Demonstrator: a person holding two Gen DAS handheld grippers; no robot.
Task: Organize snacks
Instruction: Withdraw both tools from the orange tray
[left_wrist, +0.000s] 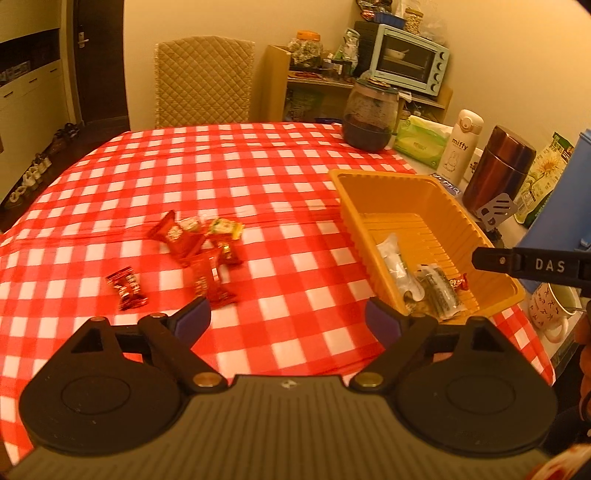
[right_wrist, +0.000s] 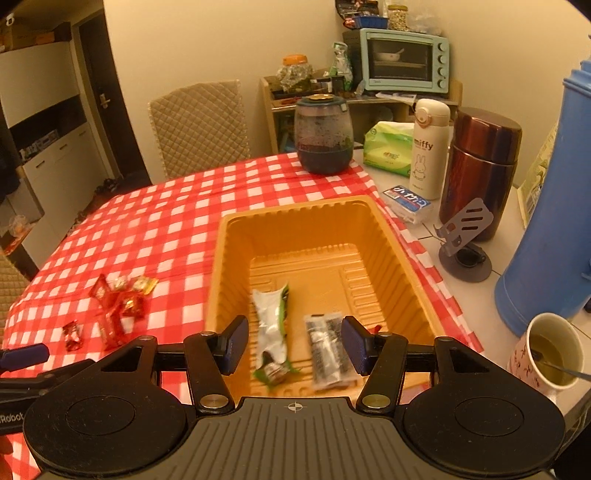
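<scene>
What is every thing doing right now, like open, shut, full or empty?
Left gripper: open, holding nothing.
Right gripper: open, above the tray.
Orange tray: a few snack packets inside, mostly bare.
Red candies: loose on the tablecloth, outside the tray.
Glass jar: lid on, partly full.
Mug: holds greenish drink.

Red wrappers (left_wrist: 201, 258) left of the yellow tray (left_wrist: 369, 192): print too blurred to read. Blue flask (right_wrist: 546, 206) right of the tray cut off by frame edge. Tray's near corner hidden behind left gripper's right finger (left_wrist: 382, 319). Small red candy (right_wrist: 376, 328) in the tray mostly hidden.
</scene>
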